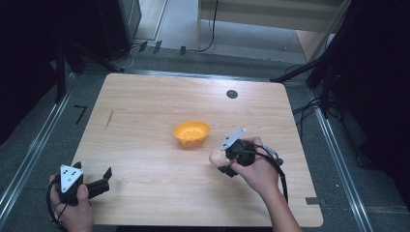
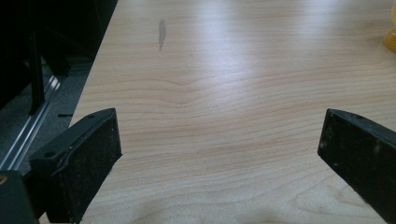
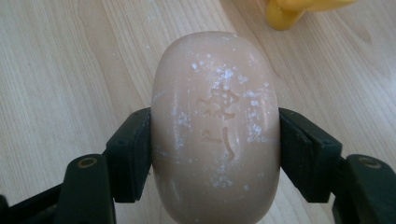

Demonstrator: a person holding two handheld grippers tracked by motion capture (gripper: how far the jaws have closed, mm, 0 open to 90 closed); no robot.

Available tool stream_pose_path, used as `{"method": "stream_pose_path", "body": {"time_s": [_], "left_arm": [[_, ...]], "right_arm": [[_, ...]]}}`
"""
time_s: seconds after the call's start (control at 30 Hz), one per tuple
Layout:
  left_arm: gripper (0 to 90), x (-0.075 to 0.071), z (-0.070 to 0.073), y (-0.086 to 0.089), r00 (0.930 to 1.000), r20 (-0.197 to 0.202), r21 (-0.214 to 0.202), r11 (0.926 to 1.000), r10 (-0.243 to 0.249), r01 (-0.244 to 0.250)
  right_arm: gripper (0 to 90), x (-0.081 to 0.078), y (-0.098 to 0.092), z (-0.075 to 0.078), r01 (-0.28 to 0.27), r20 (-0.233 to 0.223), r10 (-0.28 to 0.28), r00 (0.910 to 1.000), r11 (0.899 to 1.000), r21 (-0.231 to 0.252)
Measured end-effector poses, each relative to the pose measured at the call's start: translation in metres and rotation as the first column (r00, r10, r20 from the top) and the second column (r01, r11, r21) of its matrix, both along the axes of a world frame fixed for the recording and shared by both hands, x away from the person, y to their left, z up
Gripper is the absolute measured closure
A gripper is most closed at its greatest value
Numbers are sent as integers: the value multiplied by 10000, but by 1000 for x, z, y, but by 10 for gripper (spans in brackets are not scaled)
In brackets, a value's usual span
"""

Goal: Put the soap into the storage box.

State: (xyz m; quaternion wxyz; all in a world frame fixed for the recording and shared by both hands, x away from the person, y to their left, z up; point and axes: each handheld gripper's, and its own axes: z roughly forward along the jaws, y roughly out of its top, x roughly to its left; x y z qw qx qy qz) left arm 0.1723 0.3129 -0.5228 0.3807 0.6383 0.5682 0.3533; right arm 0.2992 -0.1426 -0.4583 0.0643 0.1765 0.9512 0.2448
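table: pale wood, under both tongs; bare between the left jaws.
bowl: yellow, perforated, just ahead of the right tongs, well apart from the left.
left tongs: jaws wide apart, holding nothing, low over the table's near left corner.
right tongs: clamped on the soap, one jaw on each long side.
soap: pinkish oval bar with a stamped mark and white flecks, held above the table. Likely hard and slick; rounded sides may squirt out, so grip across the middle.
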Motion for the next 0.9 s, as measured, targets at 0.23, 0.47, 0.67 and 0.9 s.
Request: {"method": "stream_pose_path", "body": {"time_s": [0.23, 0.47, 0.67, 0.9], "left_arm": [[0, 0, 0, 0, 10000, 13, -19, 10000, -10, 10], [0, 0, 0, 1, 10000, 16, -43, 10000, -10, 10], [0, 0, 0, 1, 10000, 40, -41, 10000, 1, -1], [0, 0, 0, 0, 10000, 43, -38, 10000, -3, 3]], "right_arm": [[335, 5, 4, 7, -68, 71, 67, 10000, 10000, 37], [335, 11, 9, 13, -257, 82, 257, 9996, 9997, 41], [335, 16, 13, 16, -450, 129, 450, 9989, 9990, -19], [335, 22, 17, 22, -683, 197, 683, 9975, 9977, 23]]}}
